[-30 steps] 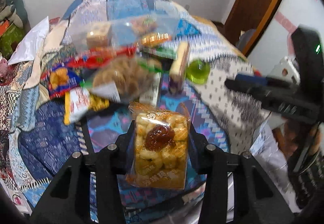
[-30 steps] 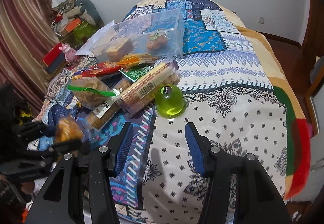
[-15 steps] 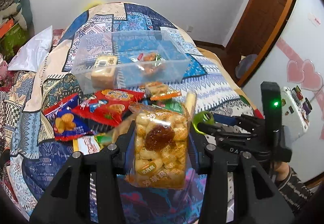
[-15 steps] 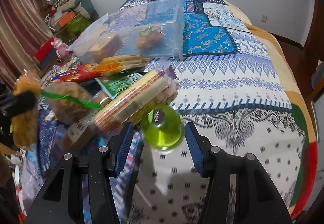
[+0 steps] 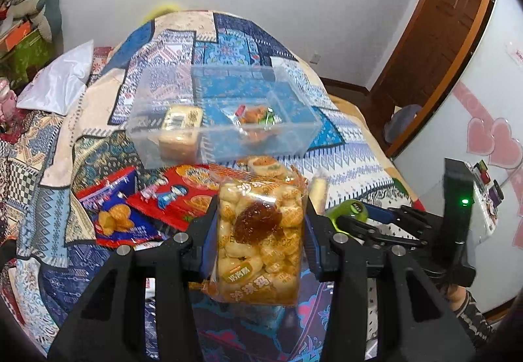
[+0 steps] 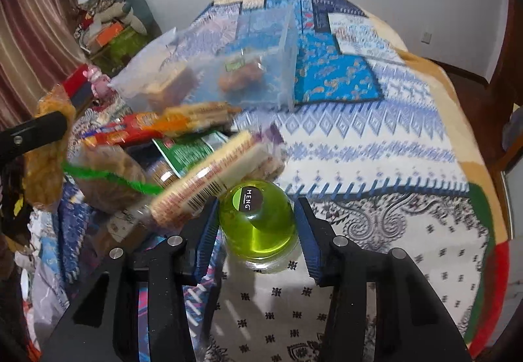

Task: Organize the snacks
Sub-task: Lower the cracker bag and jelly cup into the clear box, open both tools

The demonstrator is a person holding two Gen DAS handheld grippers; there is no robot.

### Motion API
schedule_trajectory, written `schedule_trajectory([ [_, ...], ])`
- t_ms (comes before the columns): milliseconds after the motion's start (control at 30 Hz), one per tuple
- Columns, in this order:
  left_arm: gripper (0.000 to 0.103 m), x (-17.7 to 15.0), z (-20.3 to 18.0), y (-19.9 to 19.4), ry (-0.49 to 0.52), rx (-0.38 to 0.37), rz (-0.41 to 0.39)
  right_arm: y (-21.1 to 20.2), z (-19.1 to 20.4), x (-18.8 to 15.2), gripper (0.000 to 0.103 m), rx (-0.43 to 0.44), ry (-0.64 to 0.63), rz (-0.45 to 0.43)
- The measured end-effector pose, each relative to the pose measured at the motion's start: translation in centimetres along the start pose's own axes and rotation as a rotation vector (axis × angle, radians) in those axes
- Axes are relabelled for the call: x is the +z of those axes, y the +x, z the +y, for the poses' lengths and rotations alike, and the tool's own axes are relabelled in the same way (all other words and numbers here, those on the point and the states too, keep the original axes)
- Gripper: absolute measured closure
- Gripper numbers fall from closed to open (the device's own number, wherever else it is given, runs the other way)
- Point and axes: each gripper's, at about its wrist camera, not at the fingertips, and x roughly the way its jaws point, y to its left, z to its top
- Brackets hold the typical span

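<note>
My left gripper [image 5: 260, 231] is shut on a clear packet of yellow puffed snack with a brown date on top [image 5: 260, 241], held above the bed. A clear plastic box [image 5: 222, 123] stands beyond it with two snacks inside. My right gripper [image 6: 258, 224] is open, its blue pads on either side of a green jelly cup [image 6: 258, 224] that sits on the bedspread; whether the pads touch it I cannot tell. The cup also shows in the left wrist view [image 5: 348, 211]. The left gripper with its packet shows in the right wrist view [image 6: 49, 146].
Loose snacks lie in a pile between the box and the grippers: red packets [image 5: 170, 198], a blue packet [image 5: 114, 218], a long cracker pack [image 6: 212, 179], a bag of cookies [image 6: 111, 179]. A white pillow [image 5: 62, 80] lies far left. A door [image 5: 434, 44] stands right of the bed.
My left gripper has risen with the packet and the box has come into clearer view. My right gripper has moved forward until the green jelly cup sits between its pads.
</note>
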Motion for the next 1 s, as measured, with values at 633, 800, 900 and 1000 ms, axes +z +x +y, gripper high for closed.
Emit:
schedule_trajectory([
  [633,0.059,7.7,3.1,0.3,-0.001,0.053,-0.107,-2.4,3.8,9.0,0.060,0.062,-0.074,-0.206],
  [800,0.059,9.6,4.9,2.3,-0.028,0.059,-0.105,0.1,4.8,11.2,0.060,0.083,-0.083,-0.197],
  [900,0.059,10.4,5.8,3.8,-0.032,0.073,-0.102,1.9,5.2,12.3,0.060,0.090,-0.085,-0.189],
  [1000,0.059,11.3,6.5,5.7,-0.032,0.083,-0.082,3.5,5.6,13.3,0.060,0.095,-0.092,-0.177],
])
